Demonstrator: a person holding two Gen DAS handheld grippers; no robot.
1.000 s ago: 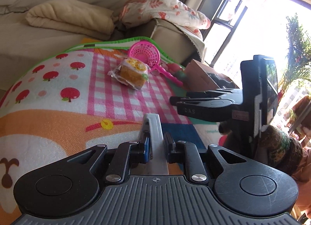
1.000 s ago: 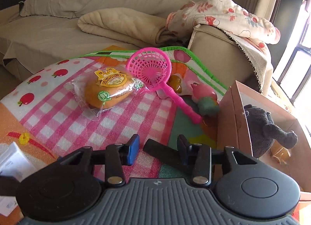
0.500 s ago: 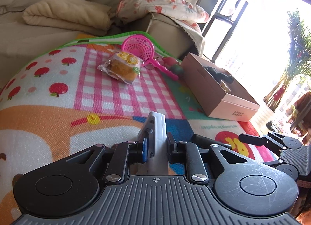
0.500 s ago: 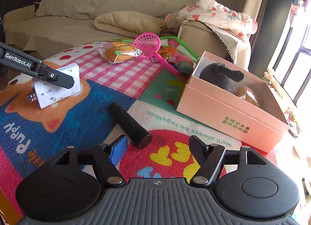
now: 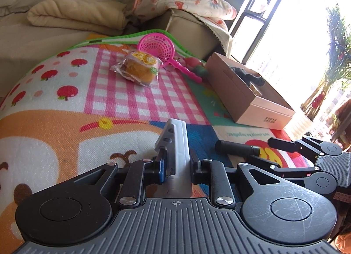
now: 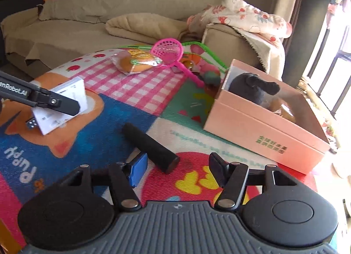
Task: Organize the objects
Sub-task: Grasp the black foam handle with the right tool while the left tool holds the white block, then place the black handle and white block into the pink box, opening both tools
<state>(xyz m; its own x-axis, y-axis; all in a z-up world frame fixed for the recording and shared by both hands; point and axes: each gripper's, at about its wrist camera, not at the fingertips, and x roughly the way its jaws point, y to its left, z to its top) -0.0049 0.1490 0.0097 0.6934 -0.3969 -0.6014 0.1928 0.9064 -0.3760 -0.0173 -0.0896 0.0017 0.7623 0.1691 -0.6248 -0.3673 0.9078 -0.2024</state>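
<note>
Your left gripper (image 5: 175, 166) is clamping a white power adapter (image 5: 175, 144) between its fingers, and you are holding it up above the play mat (image 5: 65, 126). In the right wrist view the same adapter (image 6: 63, 104) is showing as a flat white block, tilted, over the blue and orange part of the mat.

Your right gripper (image 6: 175, 166) is standing with its jaws wide apart and nothing is between them. It is hovering low over the mat, and a black cylinder (image 6: 151, 148) is lying on the mat just in front of its blue-padded finger (image 6: 138, 171). I cannot tell if the finger is touching the cylinder.

The pink cardboard box (image 6: 263, 131) is sitting open on the mat to the right, well apart from the adapter. A dark grey plush toy (image 6: 252, 89) is lying inside it.

At the far end of the mat a wrapped bun (image 6: 133, 63) is resting on the pink checked area, and a pink toy net (image 6: 169, 51) is lying just beside it. A beige sofa (image 6: 76, 25) is standing behind the mat.
</note>
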